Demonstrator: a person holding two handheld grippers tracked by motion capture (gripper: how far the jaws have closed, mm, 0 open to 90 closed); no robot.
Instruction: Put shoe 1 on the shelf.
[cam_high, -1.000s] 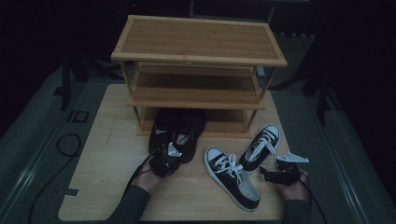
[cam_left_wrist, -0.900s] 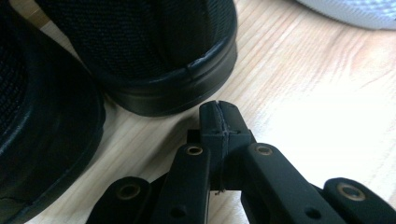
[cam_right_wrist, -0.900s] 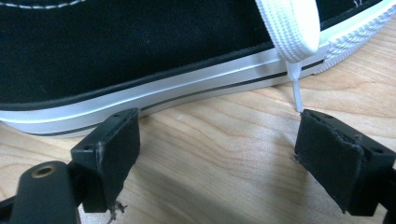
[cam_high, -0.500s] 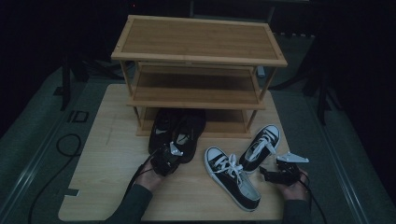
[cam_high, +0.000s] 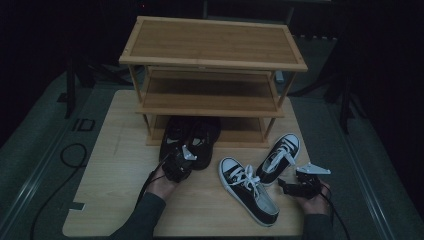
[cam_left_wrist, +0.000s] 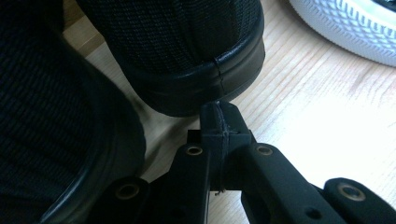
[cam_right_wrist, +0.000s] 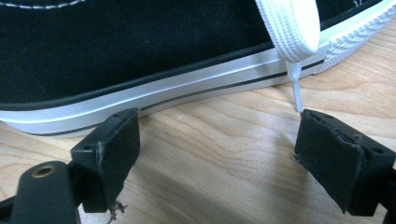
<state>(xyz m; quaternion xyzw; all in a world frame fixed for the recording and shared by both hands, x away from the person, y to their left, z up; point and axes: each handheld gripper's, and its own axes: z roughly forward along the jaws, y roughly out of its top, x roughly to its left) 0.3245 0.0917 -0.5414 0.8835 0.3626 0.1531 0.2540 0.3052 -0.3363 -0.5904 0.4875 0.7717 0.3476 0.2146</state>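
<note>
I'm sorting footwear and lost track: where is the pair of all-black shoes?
In the high view, the black shoes sit left of centre on the table, toes under the wooden rack, with the left gripper at their heels.

Dim recording studio, stands, floor cable

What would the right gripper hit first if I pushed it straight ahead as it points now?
Most likely the white sole edge of the black-and-white sneaker, lying across the path just ahead of the open right gripper. A white lace hangs near one jaw.
</note>
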